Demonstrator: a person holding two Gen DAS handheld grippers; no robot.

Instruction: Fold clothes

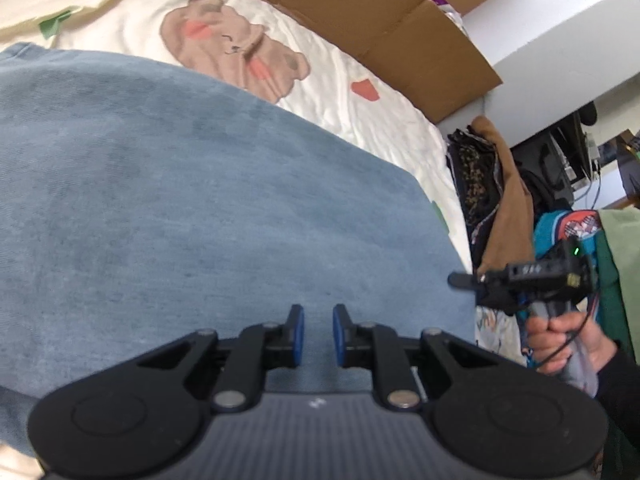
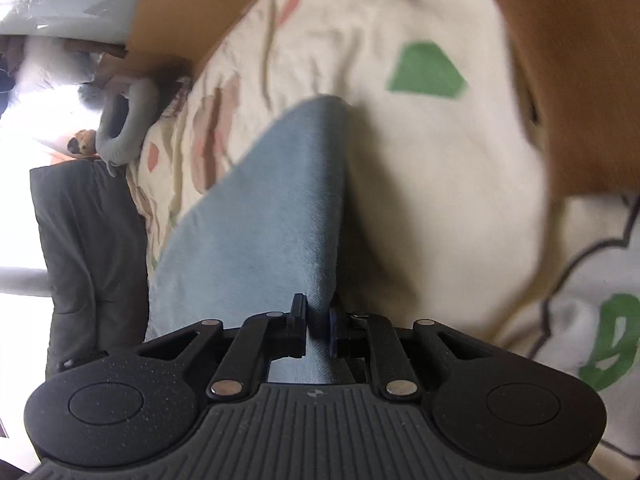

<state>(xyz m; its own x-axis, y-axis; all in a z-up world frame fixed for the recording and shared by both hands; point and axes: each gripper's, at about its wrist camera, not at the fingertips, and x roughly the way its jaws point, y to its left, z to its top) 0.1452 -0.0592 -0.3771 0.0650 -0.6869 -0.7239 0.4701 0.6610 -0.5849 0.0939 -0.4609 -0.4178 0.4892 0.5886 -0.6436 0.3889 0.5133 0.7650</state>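
On a cream bedsheet [image 1: 360, 128] printed with bears lies the faded blue denim garment [image 1: 200, 200] — spread flat. Over it hovers the left gripper [image 1: 318, 334], jaws slightly apart, gripping nothing. At its edge, the right gripper [image 2: 319, 320] pinches a raised fold.

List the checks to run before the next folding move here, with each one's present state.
1. The right gripper has the blue garment between its pads: ok.
2. The left gripper grips the garment: not ok, jaws apart with nothing between.
3. Garment lies smooth on the bedsheet in the left view: ok.
4. Fold edges aligned: cannot tell.
5. The cardboard box sits apart from the garment: ok.
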